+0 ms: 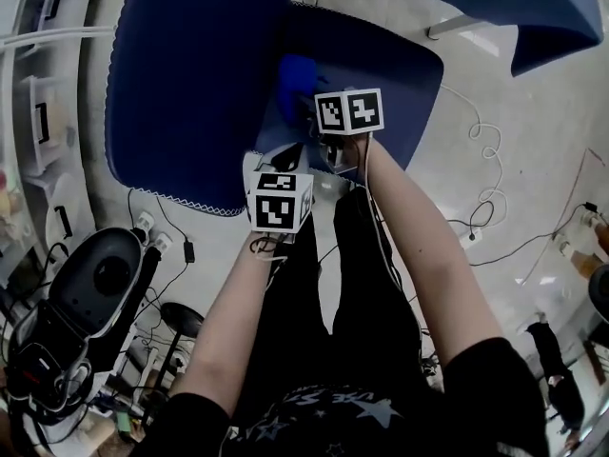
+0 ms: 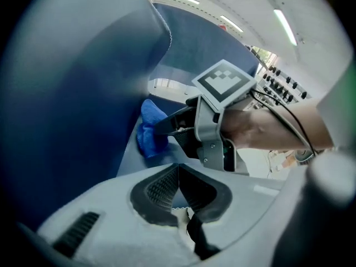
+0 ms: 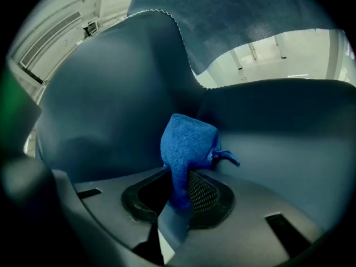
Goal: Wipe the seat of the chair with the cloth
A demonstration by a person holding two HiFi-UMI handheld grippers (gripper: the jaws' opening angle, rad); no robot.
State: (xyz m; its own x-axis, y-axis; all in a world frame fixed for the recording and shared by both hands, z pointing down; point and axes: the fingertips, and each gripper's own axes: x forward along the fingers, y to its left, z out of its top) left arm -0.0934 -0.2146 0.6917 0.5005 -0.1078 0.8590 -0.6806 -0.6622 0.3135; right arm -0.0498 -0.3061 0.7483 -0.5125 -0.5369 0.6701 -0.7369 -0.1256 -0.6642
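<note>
A dark blue chair fills the upper head view, its tall backrest (image 1: 190, 84) on the left and its seat (image 1: 390, 65) on the right. A bright blue cloth (image 1: 297, 74) sits where the seat meets the backrest, and my right gripper (image 1: 312, 101) is shut on it. In the right gripper view the cloth (image 3: 186, 146) bunches up out of the jaws (image 3: 181, 191), just above the seat (image 3: 278, 132). My left gripper (image 1: 284, 160) hovers behind, shut and holding nothing (image 2: 177, 170); from its view the right gripper (image 2: 167, 125) and the cloth (image 2: 150, 131) show against the backrest (image 2: 72, 93).
The person's black-trousered legs (image 1: 352, 284) stand right in front of the chair. On the floor to the left lie a round black device (image 1: 100, 279), power strips and cables. A white cable (image 1: 485, 150) curls to the right. More blue upholstery (image 1: 533, 8) hangs at the top right.
</note>
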